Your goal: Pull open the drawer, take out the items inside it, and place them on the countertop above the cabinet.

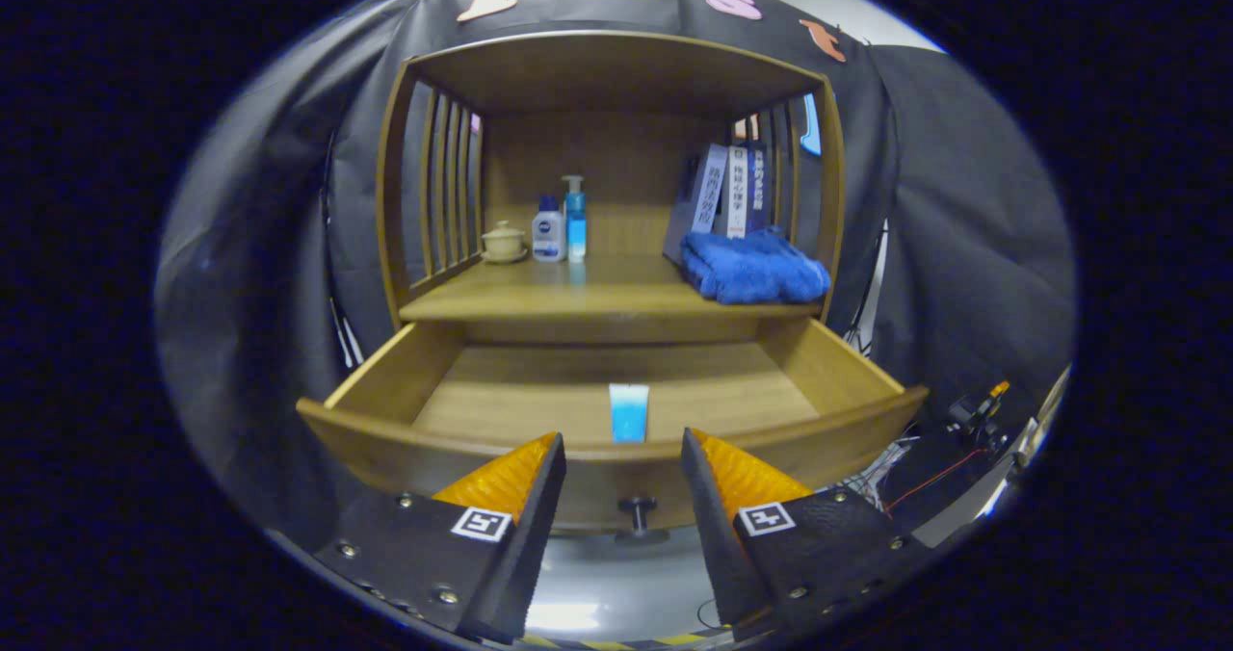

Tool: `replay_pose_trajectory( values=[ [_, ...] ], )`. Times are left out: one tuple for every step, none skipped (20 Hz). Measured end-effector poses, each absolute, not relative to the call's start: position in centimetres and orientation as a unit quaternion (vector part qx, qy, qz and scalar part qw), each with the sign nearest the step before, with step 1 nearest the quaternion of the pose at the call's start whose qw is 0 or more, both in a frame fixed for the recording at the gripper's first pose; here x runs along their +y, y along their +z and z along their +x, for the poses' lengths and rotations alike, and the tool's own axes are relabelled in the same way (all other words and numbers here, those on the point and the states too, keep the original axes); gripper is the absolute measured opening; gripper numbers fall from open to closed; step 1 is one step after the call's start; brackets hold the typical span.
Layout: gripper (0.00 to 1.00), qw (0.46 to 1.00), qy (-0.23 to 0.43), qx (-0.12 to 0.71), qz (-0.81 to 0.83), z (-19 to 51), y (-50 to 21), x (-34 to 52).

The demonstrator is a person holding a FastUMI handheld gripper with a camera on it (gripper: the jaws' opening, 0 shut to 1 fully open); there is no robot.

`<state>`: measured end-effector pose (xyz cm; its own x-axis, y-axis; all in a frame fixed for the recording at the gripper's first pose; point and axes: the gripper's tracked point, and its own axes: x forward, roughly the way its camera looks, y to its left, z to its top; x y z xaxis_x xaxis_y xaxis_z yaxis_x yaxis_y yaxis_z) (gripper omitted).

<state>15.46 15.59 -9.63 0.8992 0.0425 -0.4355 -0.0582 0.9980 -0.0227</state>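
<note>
The wooden drawer stands pulled open below the cabinet's countertop. A small blue and white tube lies inside the drawer near its front wall, just beyond my fingers. My gripper is open, its two fingers spread apart in front of the drawer's front panel with nothing between them. The drawer's dark knob sits low between the fingers, below their tips.
On the countertop stand a small lidded cup, a white bottle and a blue pump bottle at the back left, with a folded blue towel and upright books at the right. Slatted side walls enclose the shelf.
</note>
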Motion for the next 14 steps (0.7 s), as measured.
replay_pose_trajectory(
  values=[
    [0.71,0.975,0.016,0.220,-0.017,17.1,-8.9,15.5],
    [0.71,0.973,0.005,0.231,-0.016,18.5,-8.8,15.3],
    [0.71,0.967,0.002,0.254,-0.015,19.5,-9.6,15.6],
    [0.71,0.960,-0.004,0.281,-0.013,20.8,-10.5,15.7],
    [0.71,0.951,-0.011,0.307,-0.011,21.8,-11.4,15.7],
    [0.71,0.944,-0.019,0.331,0.000,23.0,-12.5,15.7],
    [0.71,0.936,-0.022,0.351,0.015,24.2,-13.7,16.1],
    [0.71,0.926,-0.027,0.376,0.025,24.9,-14.8,16.3],
    [0.71,0.914,-0.032,0.404,0.031,25.2,-16.0,16.1],
    [0.71,0.901,-0.037,0.432,0.027,25.5,-17.4,16.0],
    [0.71,0.888,-0.043,0.458,0.017,25.7,-18.2,15.7],
    [0.71,0.875,-0.051,0.482,0.007,25.8,-19.3,15.4],
    [0.71,0.862,-0.062,0.503,0.003,25.4,-20.5,15.1],
    [0.71,0.850,-0.069,0.522,0.007,25.3,-21.4,15.0]
  ],
)
